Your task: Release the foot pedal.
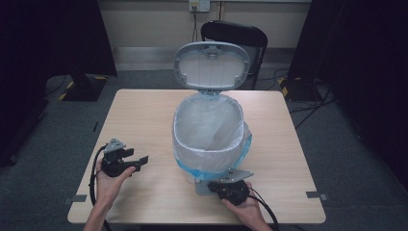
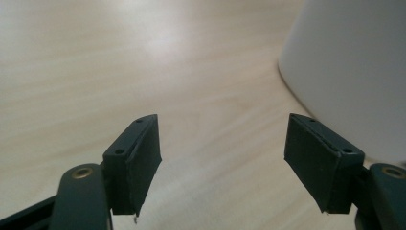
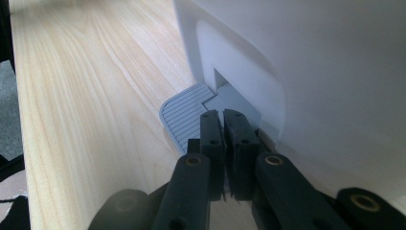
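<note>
Right gripper (image 3: 223, 117) jaws clenched together, nothing between the pads, tips pressing down on the grey ribbed pedal (image 3: 184, 117) at the foot of the white pedal bin (image 3: 311, 62). In the high view the same right gripper (image 1: 214, 185) sits low at the bin's near base, hand (image 1: 245, 208) behind it, cable trailing off toward the table's near edge. Pedal (image 1: 202, 187) pokes out grey just left of the jaw tips.

Left gripper (image 2: 222, 148) jaws released, wide gap, bare wood showing between them, nothing held. It hovers close over the table (image 2: 119, 57), bin wall (image 2: 354, 62) just off its right jaw but apart from it. From above, left gripper (image 1: 137, 161) points right toward the bin, well short of it, left hand (image 1: 109, 180) wrapped round the body, grey three-cornered plate on top.

Bin (image 1: 209, 149) stands upright mid-table, slightly toward the near side. Lid (image 1: 211, 65) is up, tilted back, inside face toward the camera. Clear liner bag (image 1: 214, 125) lines the inside, folded over the rim, blue edge (image 1: 240, 154) hanging down the outside on the near right. Can't tell whether anything lies in the bag.

Light wooden table (image 1: 139, 115), grey carpet around it. Black chair (image 1: 235, 36) behind the far edge, partly hidden by the lid.
</note>
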The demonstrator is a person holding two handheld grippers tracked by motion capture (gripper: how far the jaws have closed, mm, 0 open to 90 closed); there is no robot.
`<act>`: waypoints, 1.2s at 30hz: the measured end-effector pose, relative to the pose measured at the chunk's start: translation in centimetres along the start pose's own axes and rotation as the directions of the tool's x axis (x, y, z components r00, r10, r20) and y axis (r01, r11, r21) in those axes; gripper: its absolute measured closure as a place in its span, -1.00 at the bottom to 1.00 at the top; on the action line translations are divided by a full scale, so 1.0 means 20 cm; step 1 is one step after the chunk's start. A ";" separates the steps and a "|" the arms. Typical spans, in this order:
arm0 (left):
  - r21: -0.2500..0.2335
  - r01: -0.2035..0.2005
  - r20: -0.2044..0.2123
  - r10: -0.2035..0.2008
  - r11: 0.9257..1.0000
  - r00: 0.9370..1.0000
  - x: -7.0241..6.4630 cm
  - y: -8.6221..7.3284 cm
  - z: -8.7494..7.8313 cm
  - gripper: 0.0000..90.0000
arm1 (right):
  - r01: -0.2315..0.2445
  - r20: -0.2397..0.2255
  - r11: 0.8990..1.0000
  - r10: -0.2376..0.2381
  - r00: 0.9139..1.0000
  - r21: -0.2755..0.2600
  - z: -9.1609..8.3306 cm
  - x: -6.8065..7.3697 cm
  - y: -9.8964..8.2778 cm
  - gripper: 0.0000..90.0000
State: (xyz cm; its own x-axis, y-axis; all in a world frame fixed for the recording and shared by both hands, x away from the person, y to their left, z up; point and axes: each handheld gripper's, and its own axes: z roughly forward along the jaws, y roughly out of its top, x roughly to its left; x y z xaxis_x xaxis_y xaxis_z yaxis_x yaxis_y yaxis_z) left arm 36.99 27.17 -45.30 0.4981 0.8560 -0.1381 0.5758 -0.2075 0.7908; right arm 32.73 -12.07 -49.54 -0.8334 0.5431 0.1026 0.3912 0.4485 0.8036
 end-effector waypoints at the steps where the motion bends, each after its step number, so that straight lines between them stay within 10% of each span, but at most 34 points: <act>1: 0.014 0.001 -0.009 -0.001 1.000 1.000 0.00 -0.02 0.02 -0.38 | -0.001 0.000 1.000 0.001 1.000 -0.001 0.00 0.00 0.00 0.94; 9: 0.108 -0.002 -0.044 0.007 0.994 0.999 0.00 -0.17 0.12 -0.38 | -0.018 -0.008 1.000 0.018 1.000 -0.006 0.00 -0.01 0.00 0.93; 12: 0.121 -0.084 -0.095 0.096 0.989 0.991 -0.03 -0.19 0.13 -0.38 | -0.024 -0.011 1.000 0.024 1.000 -0.007 0.00 -0.01 0.00 0.93; 36: 0.078 -0.077 -0.109 0.086 0.994 0.990 -0.04 -0.21 0.13 -0.47 | -0.052 -0.020 0.999 0.051 0.998 -0.013 -0.04 0.02 0.01 0.67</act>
State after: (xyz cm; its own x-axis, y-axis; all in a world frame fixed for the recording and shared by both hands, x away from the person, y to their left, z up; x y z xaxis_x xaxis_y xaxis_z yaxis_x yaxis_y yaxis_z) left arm 35.81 26.16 -50.12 0.4718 0.8817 -0.0040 0.5841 -0.3091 0.7505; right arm 32.17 -12.45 -48.84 -0.8199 0.5510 0.1553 0.4285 0.4107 0.8048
